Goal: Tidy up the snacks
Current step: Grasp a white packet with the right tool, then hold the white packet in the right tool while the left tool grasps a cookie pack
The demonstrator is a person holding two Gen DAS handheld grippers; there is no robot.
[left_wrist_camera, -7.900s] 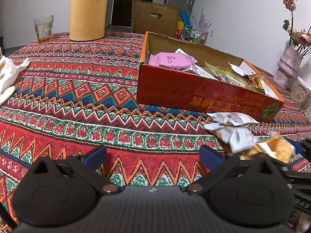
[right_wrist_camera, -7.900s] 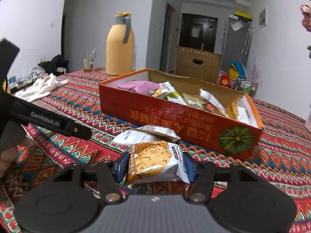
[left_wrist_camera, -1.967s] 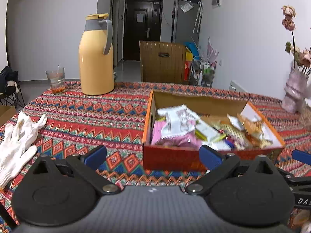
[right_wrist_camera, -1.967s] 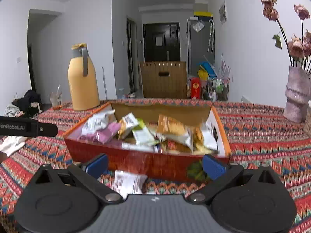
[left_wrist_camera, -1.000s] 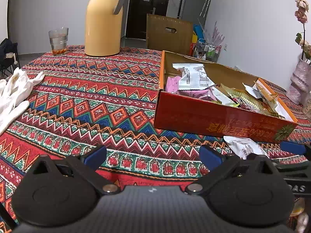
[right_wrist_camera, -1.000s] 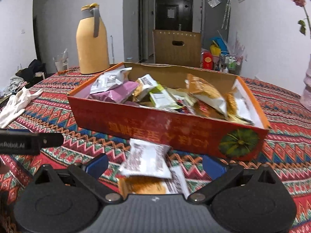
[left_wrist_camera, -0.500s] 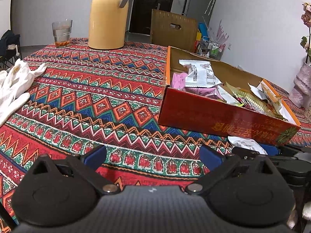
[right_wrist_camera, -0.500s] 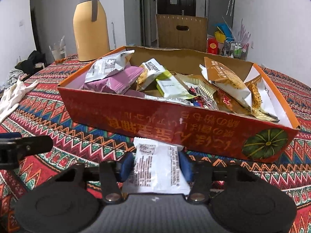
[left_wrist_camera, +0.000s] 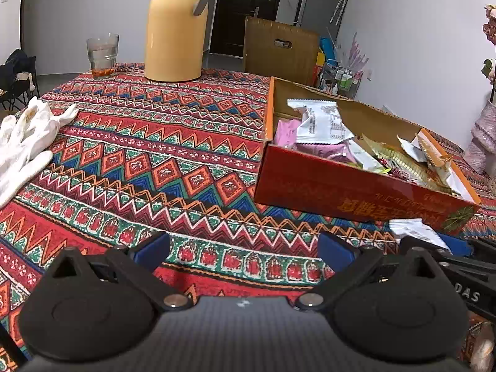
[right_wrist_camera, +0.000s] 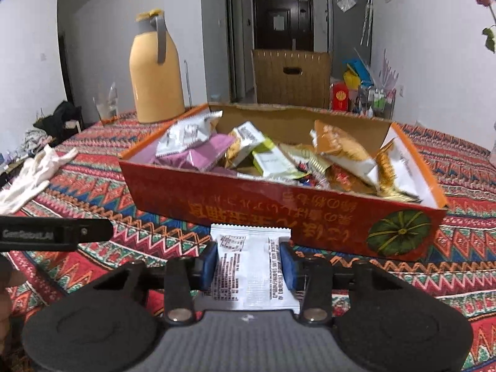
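An open red cardboard box stands on the patterned tablecloth, filled with several snack packets. Just before its near wall, my right gripper has a white snack packet between its blue pads. The jaws are closing and both pads press on the packet's sides. The left wrist view shows the same packet at the lower right, in front of the box. My left gripper is open over bare cloth to the left of the box, with nothing between its fingers.
At the table's far side stand a yellow thermos jug and a glass. White gloves lie at the left edge. A vase stands at the right, and a brown cardboard box behind the table.
The right gripper's jaws went from wide open to closed on the white packet, which lay on an orange packet that no longer shows. The left gripper has not moved.
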